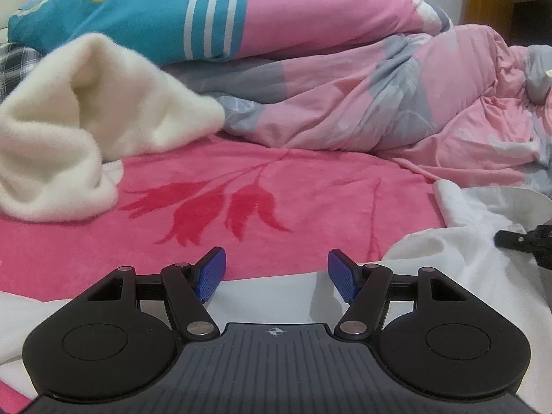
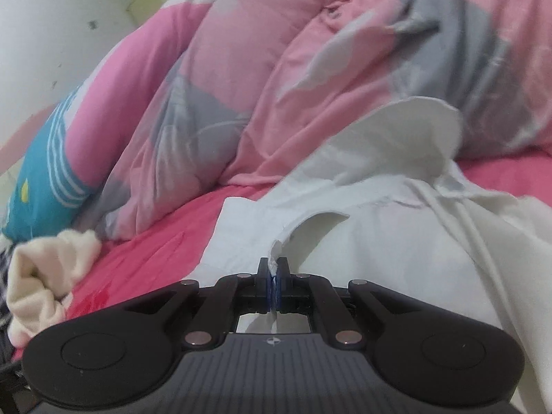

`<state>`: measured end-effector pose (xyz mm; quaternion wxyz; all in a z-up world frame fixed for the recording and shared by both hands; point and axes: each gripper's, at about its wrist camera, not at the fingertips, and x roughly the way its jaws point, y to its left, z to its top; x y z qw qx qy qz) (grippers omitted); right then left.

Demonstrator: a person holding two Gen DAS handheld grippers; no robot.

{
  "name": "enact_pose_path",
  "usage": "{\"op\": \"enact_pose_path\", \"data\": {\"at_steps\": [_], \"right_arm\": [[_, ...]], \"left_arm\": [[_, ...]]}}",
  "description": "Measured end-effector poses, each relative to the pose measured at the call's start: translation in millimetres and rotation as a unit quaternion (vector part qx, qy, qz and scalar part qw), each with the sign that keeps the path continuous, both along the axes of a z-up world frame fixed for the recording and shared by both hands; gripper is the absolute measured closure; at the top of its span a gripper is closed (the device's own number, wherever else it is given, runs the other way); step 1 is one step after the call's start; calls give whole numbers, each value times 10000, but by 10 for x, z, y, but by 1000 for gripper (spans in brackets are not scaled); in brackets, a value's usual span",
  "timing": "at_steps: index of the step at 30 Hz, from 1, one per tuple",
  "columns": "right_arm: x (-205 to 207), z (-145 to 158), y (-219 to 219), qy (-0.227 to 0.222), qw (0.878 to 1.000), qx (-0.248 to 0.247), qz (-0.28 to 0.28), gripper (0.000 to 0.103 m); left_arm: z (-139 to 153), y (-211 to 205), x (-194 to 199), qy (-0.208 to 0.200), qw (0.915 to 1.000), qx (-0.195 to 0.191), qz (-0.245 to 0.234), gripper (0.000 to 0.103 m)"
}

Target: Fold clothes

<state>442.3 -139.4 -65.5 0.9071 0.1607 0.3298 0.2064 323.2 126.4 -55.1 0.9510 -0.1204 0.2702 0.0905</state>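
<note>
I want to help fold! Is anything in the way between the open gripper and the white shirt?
Nothing visible. The left hand-held gripper hangs open right over the white shirt, with only bare cloth between its pads. The fluffy cream garment lies off to the side.

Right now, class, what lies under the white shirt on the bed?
A pink blanket shows beside the white shirt and seems to run beneath it; anything else underneath is covered.

White shirt [image 2: 379, 241] on pink, red-flowered blanket [image 1: 276, 207].
</note>
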Motion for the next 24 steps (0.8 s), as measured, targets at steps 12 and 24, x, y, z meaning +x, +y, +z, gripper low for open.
{"op": "enact_pose_path", "data": {"at_steps": [12,24], "right_arm": [[-113,551,-5,-212,9958,-846,-284,54],[452,441,1451,217,9606,-2713,556,64]], "left_arm": [[-14,103,-8,63,9992,-79,387,37],[-58,126,11,109,9990,-158,403,37]]}}
